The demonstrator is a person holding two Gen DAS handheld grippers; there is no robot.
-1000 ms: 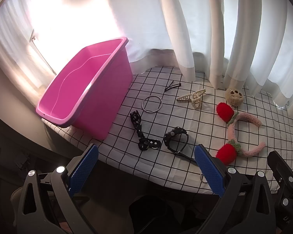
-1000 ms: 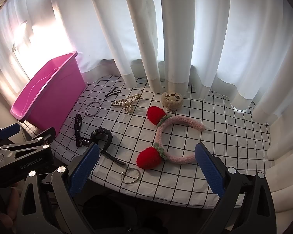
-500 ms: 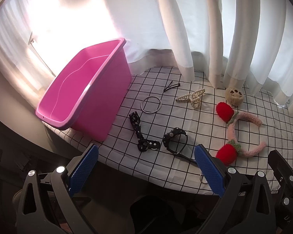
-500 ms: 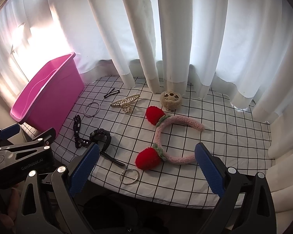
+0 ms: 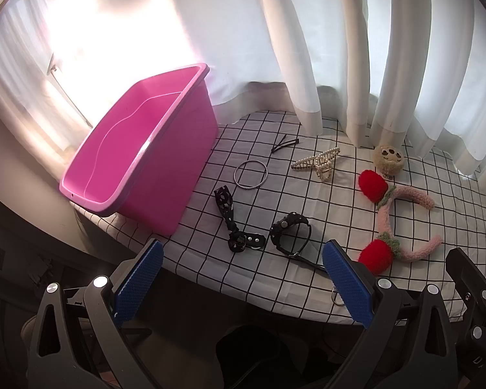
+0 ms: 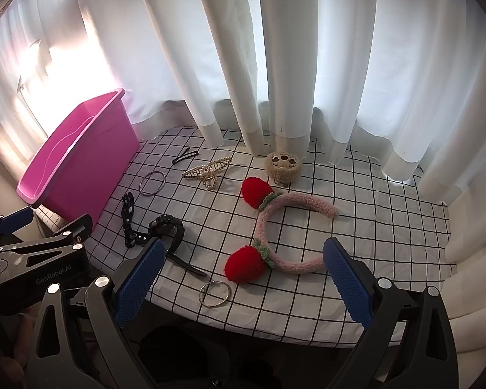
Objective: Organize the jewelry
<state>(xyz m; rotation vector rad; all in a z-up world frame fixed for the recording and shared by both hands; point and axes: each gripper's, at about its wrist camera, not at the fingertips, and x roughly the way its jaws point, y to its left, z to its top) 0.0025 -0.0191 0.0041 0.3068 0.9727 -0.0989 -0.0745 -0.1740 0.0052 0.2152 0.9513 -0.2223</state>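
Note:
A pink bin [image 5: 139, 168] [image 6: 77, 168] stands at the table's left end. On the checked cloth lie a silver bangle [image 5: 250, 174] [image 6: 151, 183], a black studded strap [image 5: 230, 223] [image 6: 128, 217], a black bracelet [image 5: 290, 231] [image 6: 167, 225], a pearl hair claw [image 5: 319, 163] [image 6: 207, 170], a black hair pin [image 5: 285, 145] [image 6: 184, 156], a beige plush clip [image 5: 388, 159] [image 6: 282, 166], a pink strawberry headband [image 5: 392, 217] [image 6: 275, 227] and a second silver ring [image 6: 214, 293]. My left gripper [image 5: 239, 278] and right gripper [image 6: 239, 278] are both open and empty, before the table's front edge.
White curtains [image 6: 275, 64] hang behind the table and touch its far edge. The cloth's front edge [image 5: 243, 295] drops off just ahead of my fingers. The left gripper's body [image 6: 39, 259] shows at the left of the right wrist view.
Both views have shifted slightly; the table items sit a touch lower and nearer in the right wrist view. Nothing was taken hold of or moved on the table.

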